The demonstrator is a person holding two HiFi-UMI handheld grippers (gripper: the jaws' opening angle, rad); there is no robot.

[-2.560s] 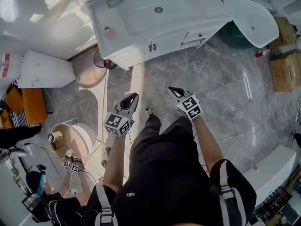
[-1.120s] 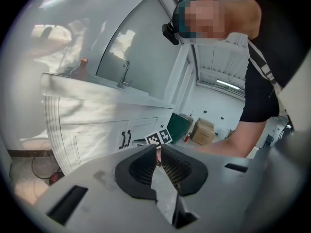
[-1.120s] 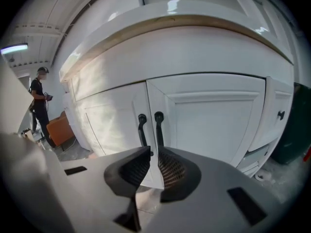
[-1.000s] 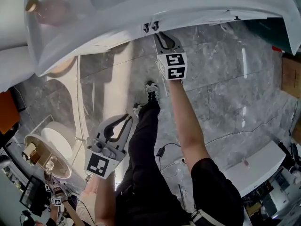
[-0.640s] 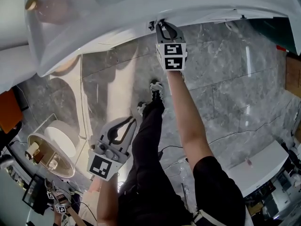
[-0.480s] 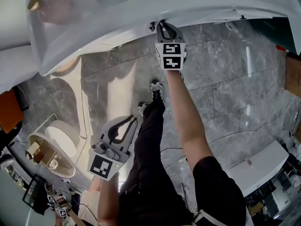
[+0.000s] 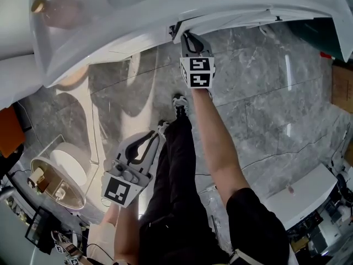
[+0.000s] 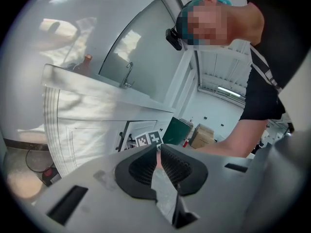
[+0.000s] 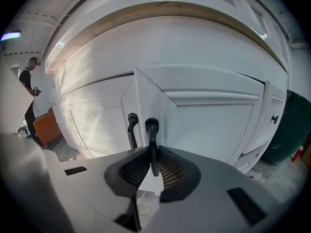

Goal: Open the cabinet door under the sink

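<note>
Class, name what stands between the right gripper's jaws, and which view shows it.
The dark handle of the right cabinet door, clamped by the right gripper; the right gripper view shows it.

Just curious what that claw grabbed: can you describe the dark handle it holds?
The handle is a slim black bar, seemingly metal, upright at the edge of a white cabinet door that stands slightly ajar. Its top end curves into the door. The right gripper is shut on its lower part; a matching handle sits just beside it.
</note>
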